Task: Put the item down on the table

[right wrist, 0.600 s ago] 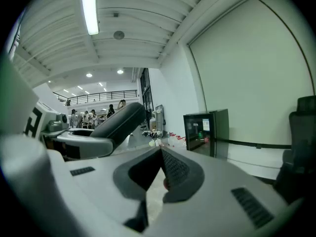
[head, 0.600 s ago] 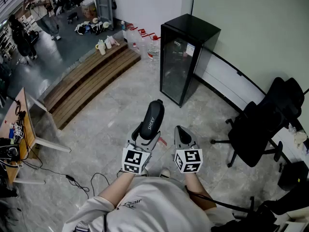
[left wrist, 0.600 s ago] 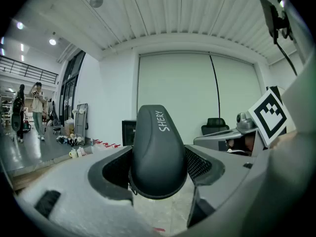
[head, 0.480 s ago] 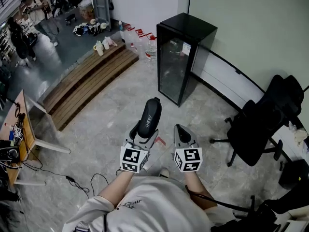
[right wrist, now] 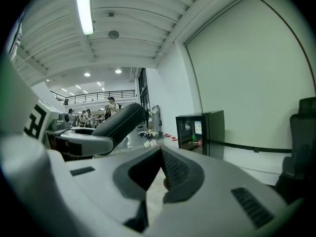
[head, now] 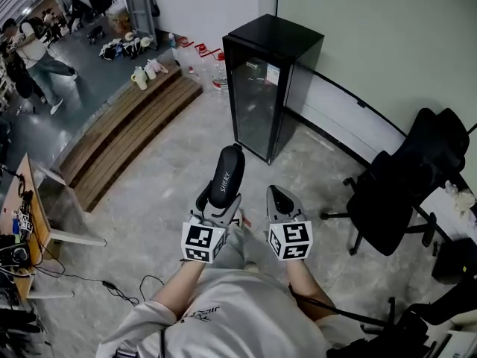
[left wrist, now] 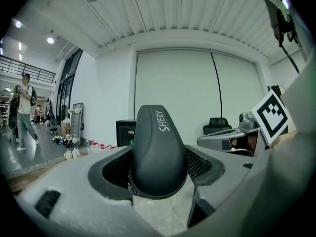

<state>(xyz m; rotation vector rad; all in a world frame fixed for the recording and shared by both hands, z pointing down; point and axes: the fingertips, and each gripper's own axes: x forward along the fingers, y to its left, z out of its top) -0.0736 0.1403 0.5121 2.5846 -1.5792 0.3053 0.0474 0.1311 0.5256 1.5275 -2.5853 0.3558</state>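
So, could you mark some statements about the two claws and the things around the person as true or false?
1. The left claw grips a dark item marked SHERY. True.
2. The right claw holds a bottle. False: its jaws are together, with nothing between them.
3. The dark item lies on a table. False: it is held up above the floor.
4. A black cabinet stands by the wall. True.
5. The office chair is white. False: it is black.
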